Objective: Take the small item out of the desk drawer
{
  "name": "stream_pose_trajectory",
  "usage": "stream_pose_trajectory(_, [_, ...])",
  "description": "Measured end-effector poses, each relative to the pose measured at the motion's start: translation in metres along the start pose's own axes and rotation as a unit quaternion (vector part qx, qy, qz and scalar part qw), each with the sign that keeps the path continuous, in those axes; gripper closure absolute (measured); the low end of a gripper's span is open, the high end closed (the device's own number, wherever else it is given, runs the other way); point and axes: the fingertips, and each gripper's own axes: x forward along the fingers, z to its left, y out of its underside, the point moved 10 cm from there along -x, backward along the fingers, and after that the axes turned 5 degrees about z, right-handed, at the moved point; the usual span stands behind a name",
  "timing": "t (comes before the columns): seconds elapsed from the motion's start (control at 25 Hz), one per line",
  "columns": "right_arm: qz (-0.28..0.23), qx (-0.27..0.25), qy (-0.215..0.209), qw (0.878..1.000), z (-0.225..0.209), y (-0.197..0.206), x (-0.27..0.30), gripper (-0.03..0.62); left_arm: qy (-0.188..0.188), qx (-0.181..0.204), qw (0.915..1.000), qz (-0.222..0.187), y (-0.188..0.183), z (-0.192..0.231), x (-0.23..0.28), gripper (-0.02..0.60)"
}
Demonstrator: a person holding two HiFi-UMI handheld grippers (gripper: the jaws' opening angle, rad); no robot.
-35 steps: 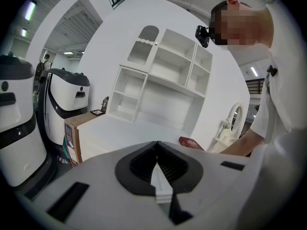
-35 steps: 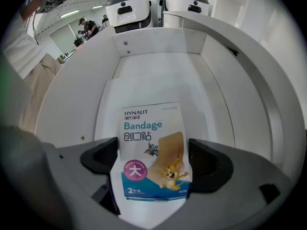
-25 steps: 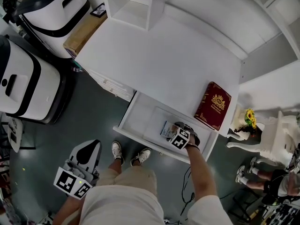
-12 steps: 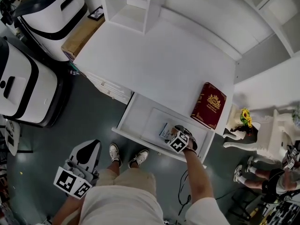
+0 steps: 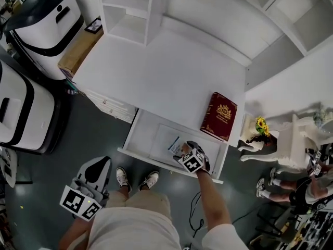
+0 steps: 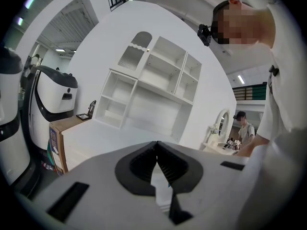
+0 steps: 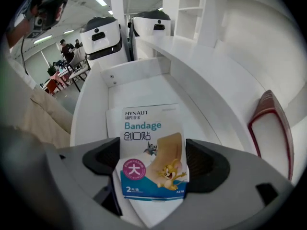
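Right claw [image 7: 152, 166] is pinching the small white-and-blue paper bandage packet [image 7: 152, 145] by its two long edges. The dark pads press in on either side and the packet bows a little. Its bottom end dips behind the claw's grey body, so that part's hidden.

The packet hangs over the open white drawer [image 7: 91, 104], right above a flat white paper sheet [image 7: 114, 118] lying on the drawer floor. Honestly can't tell if it's touching the sheet or just off it.

From the head view the same claw [image 5: 179, 149] covers most of the packet [image 5: 173, 144], and only a pale corner pokes out toward the drawer's middle [image 5: 139, 135].

A dark red hardcover book with a gold emblem [image 5: 218, 115] lies on the white desk [image 5: 156, 72] just behind the drawer's right end. In the right gripper view it's cut off at the edge [image 7: 268, 128], spine only.

Left claw [image 6: 156, 150] has its jaws pressed together tip to tip. It's down by the person's left leg [image 5: 97, 170], well apart from the drawer.
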Motion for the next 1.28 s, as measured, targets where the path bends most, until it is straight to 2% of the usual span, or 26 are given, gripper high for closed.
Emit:
stream_pose_trajectory(0.32, [-0.052,0.078,0.034,0.995,0.002,0.004,-0.039,0.160,0.042,0.011,0.9990,-0.014,-0.015,-0.001,0.011,0.566])
stream_pose_trajectory(0.6, [-0.119,0.180,0.049,0.975,0.008,0.003,-0.077,0.160,0.071,0.022,0.9968,-0.030,-0.028,0.000,0.016,0.566])
stream_pose_trajectory(0.8, [-0.174,0.241,0.056,0.953,0.014,-0.002,-0.100,0.160,0.082,0.030,0.9951,-0.046,-0.038,0.003,0.010,0.566])
stream_pose_trajectory(1.08, [-0.255,0.315,0.060,0.912,0.017,-0.012,-0.132,0.160,0.079,0.037,0.9938,-0.069,-0.053,0.012,0.002,0.566])
stream_pose_trajectory(1.16, [-0.276,0.332,0.060,0.900,0.019,-0.014,-0.141,0.160,0.077,0.040,0.9934,-0.075,-0.057,0.013,0.000,0.566])
stream_pose_trajectory(1.28, [-0.299,0.342,0.066,0.889,0.022,-0.018,-0.155,0.160,0.075,0.041,0.9931,-0.081,-0.061,0.015,-0.002,0.566])
